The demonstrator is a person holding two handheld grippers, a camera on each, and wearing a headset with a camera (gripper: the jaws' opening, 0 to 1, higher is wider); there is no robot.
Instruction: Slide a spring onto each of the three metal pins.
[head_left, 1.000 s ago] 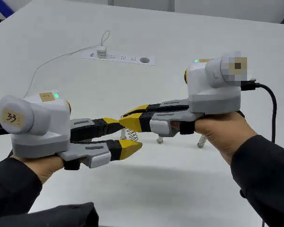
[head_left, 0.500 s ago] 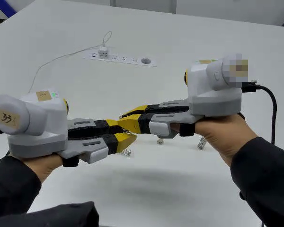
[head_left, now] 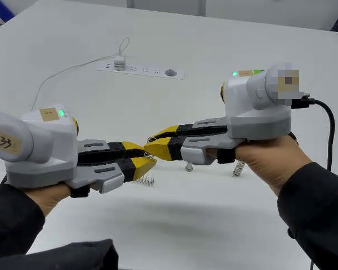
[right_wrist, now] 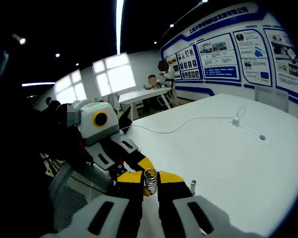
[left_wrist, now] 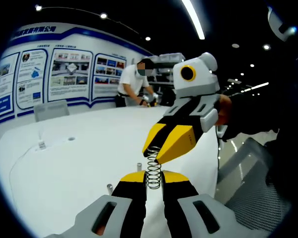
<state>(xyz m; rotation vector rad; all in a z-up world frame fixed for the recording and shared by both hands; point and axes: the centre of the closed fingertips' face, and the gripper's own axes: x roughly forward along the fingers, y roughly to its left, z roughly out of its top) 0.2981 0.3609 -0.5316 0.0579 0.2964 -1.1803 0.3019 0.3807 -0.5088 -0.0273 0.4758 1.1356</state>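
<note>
Metal spring [left_wrist: 153, 166] in the near-shut left gripper [left_wrist: 154, 177] and right gripper [right_wrist: 150, 179]

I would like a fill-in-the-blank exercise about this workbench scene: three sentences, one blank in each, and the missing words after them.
1. The left hand-held gripper and the right hand-held gripper each grip one end of the ____ spring.
2. Exactly ____ other spring lies loose on the table.
3. In the head view, the rightmost pin already carries a spring, while the neighbouring pin carries ____.

Missing words: same; one; none.
</note>
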